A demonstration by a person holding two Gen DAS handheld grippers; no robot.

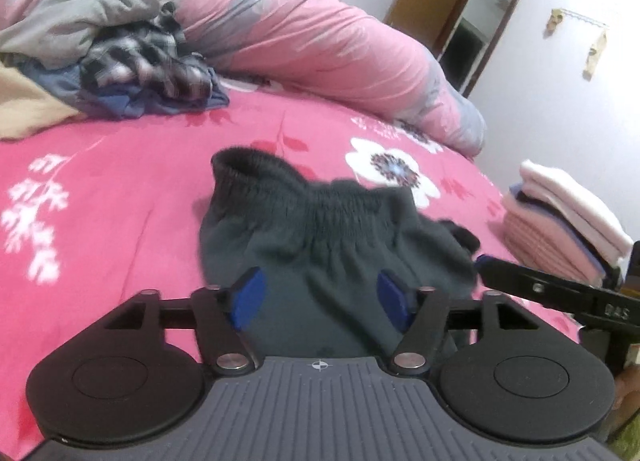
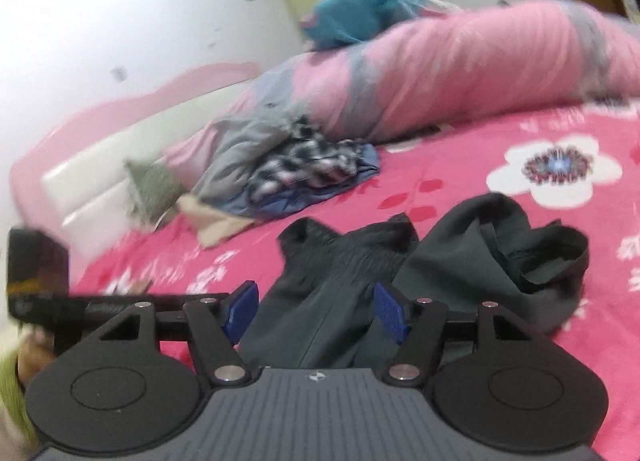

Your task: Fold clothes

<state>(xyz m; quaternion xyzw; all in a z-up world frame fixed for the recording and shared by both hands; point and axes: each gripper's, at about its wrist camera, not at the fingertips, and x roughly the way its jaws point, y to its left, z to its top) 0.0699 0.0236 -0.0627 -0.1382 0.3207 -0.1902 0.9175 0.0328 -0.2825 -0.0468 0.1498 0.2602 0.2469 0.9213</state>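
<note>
A dark grey pair of shorts (image 1: 320, 229) with a gathered elastic waistband lies crumpled on the pink flowered bedsheet (image 1: 120, 189). My left gripper (image 1: 320, 297) stands open over its near edge; the blue pads are apart and clear of the cloth. In the right wrist view the same shorts (image 2: 344, 277) spread toward a bunched part at the right. My right gripper (image 2: 316, 315) is open above them, and its pads do not press the fabric. The right gripper's arm (image 1: 540, 289) reaches in from the right, and the left gripper's body (image 2: 40, 273) shows at the left.
A heap of unfolded clothes (image 1: 120, 53), grey, checked and blue, lies at the back left. A rolled pink duvet (image 1: 320, 33) runs along the far side. A folded stack (image 1: 560, 221) sits at the bed's right edge. A padded headboard (image 2: 100, 165) stands by the wall.
</note>
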